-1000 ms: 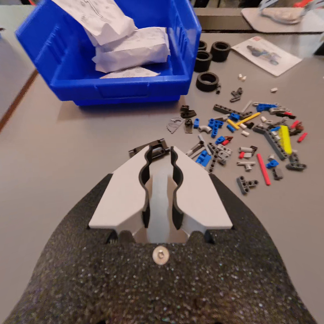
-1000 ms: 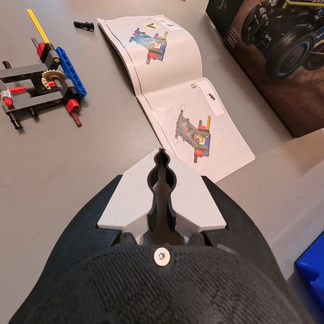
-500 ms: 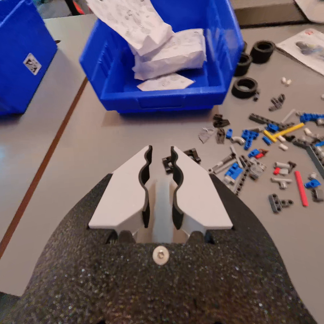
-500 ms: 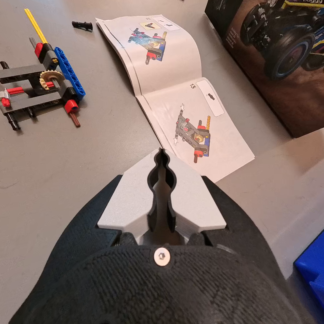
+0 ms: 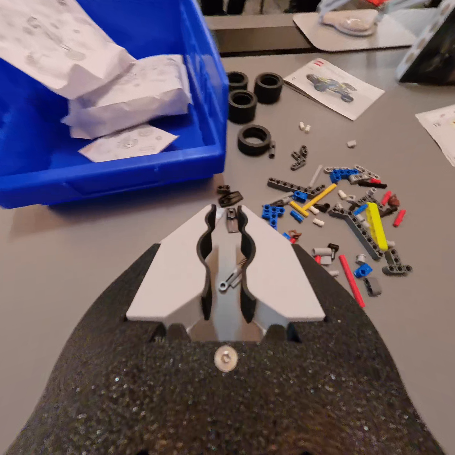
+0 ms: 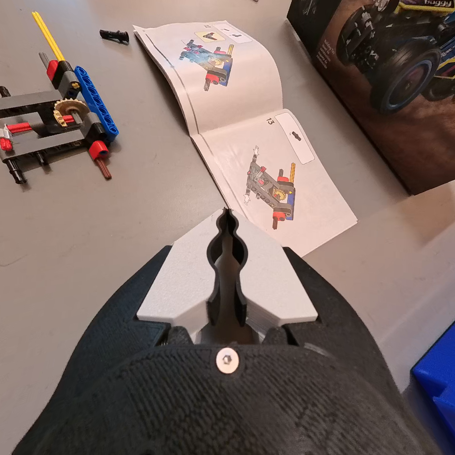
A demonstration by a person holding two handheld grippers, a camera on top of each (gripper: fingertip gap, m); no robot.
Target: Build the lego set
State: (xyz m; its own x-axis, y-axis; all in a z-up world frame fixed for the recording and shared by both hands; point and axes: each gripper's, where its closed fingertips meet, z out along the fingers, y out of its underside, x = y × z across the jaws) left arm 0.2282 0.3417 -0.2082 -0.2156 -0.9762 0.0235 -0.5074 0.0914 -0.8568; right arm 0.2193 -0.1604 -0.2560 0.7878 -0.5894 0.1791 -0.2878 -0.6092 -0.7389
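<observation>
In the left wrist view my left gripper (image 5: 226, 211) is open and empty, above the near-left edge of a scatter of loose lego pieces (image 5: 344, 216) on the grey table. A small dark piece (image 5: 231, 220) and a grey spring shock piece (image 5: 232, 274) show between its fingers, on the table below. In the right wrist view my right gripper (image 6: 227, 212) is shut and empty, above the table at the near edge of the open instruction booklet (image 6: 246, 138). The part-built black, blue and red frame (image 6: 56, 118) with a tan gear lies far left. A black pin (image 6: 114, 35) lies beyond it.
A blue bin (image 5: 110, 172) with white paper bags stands at the left in the left wrist view. Several black tyres (image 5: 253, 140) lie next to it, a second booklet (image 5: 332, 91) behind. The set's box (image 6: 394, 86) stands at the right in the right wrist view. Left tips to right tips: about 50 centimetres. From my right tips it is roughly 20 centimetres to the black pin (image 6: 114, 35); from my left, 30 centimetres.
My left gripper swung left away from the pieces, then back right and forward over their near-left edge, staying open. My right gripper has barely moved and stays shut.
</observation>
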